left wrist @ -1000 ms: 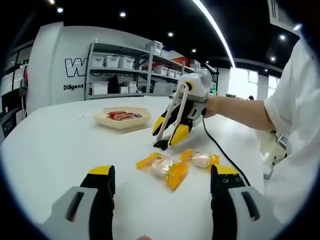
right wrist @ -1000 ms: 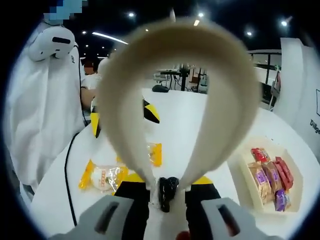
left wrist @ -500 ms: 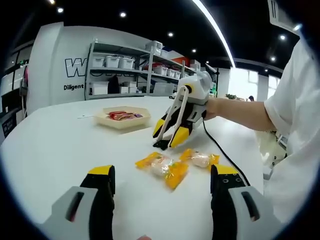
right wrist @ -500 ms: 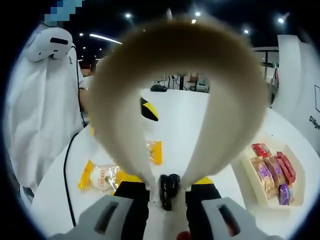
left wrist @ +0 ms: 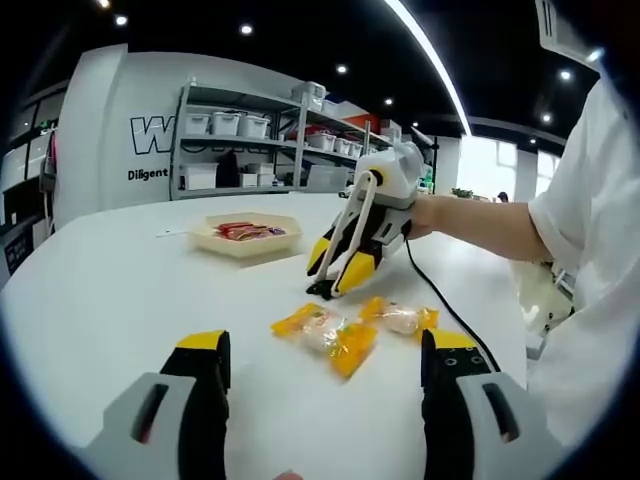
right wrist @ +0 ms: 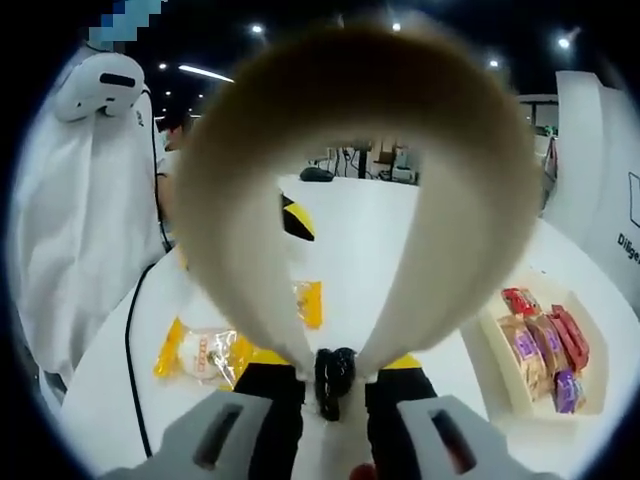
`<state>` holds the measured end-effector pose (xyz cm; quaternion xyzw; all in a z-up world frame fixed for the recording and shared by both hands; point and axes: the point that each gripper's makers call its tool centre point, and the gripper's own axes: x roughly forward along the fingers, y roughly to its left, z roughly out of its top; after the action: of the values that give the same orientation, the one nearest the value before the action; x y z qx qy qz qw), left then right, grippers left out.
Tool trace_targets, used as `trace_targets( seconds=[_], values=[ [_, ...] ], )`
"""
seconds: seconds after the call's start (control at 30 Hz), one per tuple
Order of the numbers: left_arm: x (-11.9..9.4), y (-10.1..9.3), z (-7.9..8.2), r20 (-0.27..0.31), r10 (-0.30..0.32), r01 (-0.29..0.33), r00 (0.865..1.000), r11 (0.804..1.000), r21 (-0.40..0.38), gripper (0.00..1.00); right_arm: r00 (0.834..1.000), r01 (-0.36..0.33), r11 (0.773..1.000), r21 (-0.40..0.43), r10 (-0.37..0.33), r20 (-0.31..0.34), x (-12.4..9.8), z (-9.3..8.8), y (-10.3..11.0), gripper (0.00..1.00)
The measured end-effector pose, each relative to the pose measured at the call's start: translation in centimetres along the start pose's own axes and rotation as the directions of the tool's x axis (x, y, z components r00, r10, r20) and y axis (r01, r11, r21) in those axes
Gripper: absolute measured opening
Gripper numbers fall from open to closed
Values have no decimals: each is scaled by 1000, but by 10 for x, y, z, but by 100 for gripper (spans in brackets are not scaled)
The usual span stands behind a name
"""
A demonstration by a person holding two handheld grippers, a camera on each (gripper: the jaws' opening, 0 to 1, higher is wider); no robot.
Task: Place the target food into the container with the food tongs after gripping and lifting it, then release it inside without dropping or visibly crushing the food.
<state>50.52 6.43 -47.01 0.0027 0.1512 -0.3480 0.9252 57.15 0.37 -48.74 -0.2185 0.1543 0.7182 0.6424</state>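
The food tongs (left wrist: 340, 245) are held squeezed shut (nothing between the tips) and should be opened before the snack packet (left wrist: 325, 335) is approached gently.

Blurred food tongs (right wrist: 350, 190) loop masking much of the table (right wrist: 350, 215) behind

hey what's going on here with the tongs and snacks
A person holds a gripper in each hand. The right gripper is shut on cream tongs, their tips low over the white table beside two yellow snack packs. The left gripper is open, holding nothing. A tray with snacks already in it sits further back.
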Motion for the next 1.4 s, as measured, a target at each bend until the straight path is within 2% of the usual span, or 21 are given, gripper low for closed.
trace_targets(
  seconds=[0.43,0.73,1.0,1.4],
  values=[
    [-1,1,2,4,1,-1,1000,1000,2,77,999,-20,1000,-23,19,-36,-3,0,-2,14],
    [-1,2,5,9,1,-1,1000,1000,7,77,999,-14,999,-50,13,-35,-14,15,-9,14],
    [0,3,6,10,-1,0,1000,1000,10,77,1000,-1,997,-72,-1,-24,-29,35,-27,14],
    [-2,7,4,10,10,-10,1000,1000,4,77,1000,28,997,-78,-28,5,-39,51,-55,14]
  ],
)
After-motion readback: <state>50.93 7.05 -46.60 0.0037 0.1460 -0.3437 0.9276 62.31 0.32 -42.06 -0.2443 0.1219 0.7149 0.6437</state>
